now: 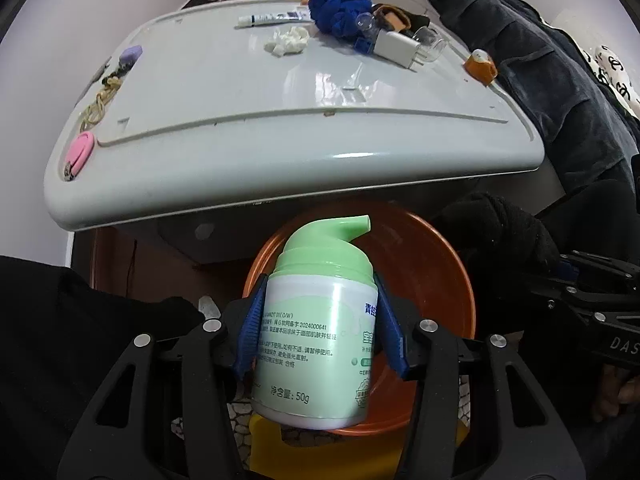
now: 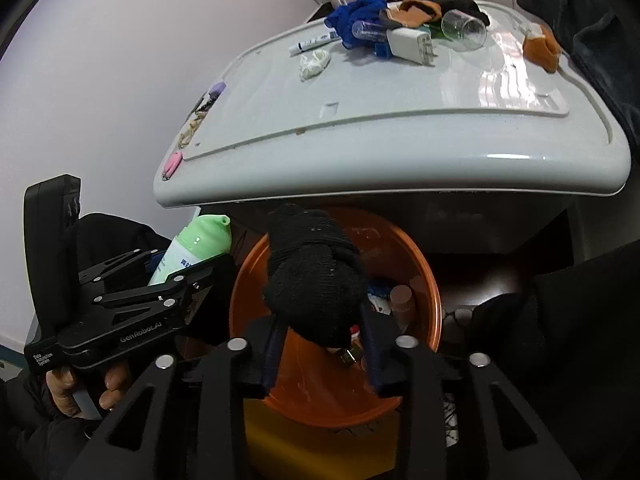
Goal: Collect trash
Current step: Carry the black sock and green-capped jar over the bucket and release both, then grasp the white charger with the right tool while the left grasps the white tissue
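Note:
My left gripper (image 1: 320,320) is shut on a white pump bottle with a green cap (image 1: 320,332) and holds it above the orange basin (image 1: 452,280). The bottle also shows in the right wrist view (image 2: 196,248), left of the basin (image 2: 256,272). My right gripper (image 2: 320,344) is shut on a black knotted sock (image 2: 316,276) and holds it over the basin, which has some small items inside. The sock shows at the right in the left wrist view (image 1: 500,232).
A grey-white appliance lid (image 1: 240,120) stands behind the basin, with a crumpled tissue (image 1: 286,40), a tube (image 1: 272,18), blue cloth (image 1: 340,10), a white charger (image 1: 396,48), a glass (image 1: 430,42), an orange piece (image 1: 480,66) and small items at its left. Dark clothes hang at the right.

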Tool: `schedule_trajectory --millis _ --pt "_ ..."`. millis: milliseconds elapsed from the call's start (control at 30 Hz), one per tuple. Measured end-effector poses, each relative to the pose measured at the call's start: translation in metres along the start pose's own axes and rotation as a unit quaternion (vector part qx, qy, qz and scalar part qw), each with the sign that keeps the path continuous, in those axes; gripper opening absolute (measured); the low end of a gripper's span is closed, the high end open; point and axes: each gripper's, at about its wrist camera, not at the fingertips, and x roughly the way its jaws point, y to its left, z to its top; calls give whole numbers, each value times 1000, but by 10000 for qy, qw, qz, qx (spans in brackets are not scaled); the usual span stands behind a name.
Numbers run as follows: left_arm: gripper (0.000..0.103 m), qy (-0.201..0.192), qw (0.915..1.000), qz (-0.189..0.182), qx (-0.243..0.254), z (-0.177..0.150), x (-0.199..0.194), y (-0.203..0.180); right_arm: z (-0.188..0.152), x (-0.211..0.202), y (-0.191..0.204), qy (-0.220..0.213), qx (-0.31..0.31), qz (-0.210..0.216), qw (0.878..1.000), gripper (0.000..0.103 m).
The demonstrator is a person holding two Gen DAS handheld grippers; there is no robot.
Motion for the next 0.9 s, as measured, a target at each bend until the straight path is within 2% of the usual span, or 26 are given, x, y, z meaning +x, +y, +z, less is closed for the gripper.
schedule_trajectory --millis 33,67,100,133,267,333,500,600,733,767,833,900 --pt "54 47 10000 16 -15 0 2 0 0 2 -1 35 10 -17 10000 49" --pt "66 56 10000 29 -27 0 2 1 0 3 -1 67 25 -30 10000 57" --pt "78 45 10000 45 -32 0 2 1 1 4 -2 61 28 -55 10000 58" --pt "80 28 10000 43 -28 0 1 1 2 4 -2 38 40 -70 10000 58" --pt "81 -3 10000 -17 25 0 0 0 12 -6 -7 -150 91 -21 9998 58" --pt "81 -76 9999 -70 28 2 -2 1 33 -14 -9 -334 -34 -166 9993 58" --pt "81 -282 9994 -191 73 7 -7 0 123 -16 -19 -828 -531 -685 9928 66" --pt "81 -275 9994 -160 155 8 -4 -3 187 18 -26 -716 -855 -1096 9877 66" --pt "81 -278 9992 -234 192 7 -2 -2 232 61 -38 -301 -1007 -1235 9868 66" --pt "81 -276 9991 -262 199 7 -1 -1 242 73 -41 -248 -1036 -1279 9860 65" --pt "81 -275 9989 -322 216 8 0 -1 250 87 -45 -158 -1028 -1278 9863 56" --pt "81 -247 9989 -323 222 8 2 0 253 105 -52 33 -1041 -1471 9836 28"
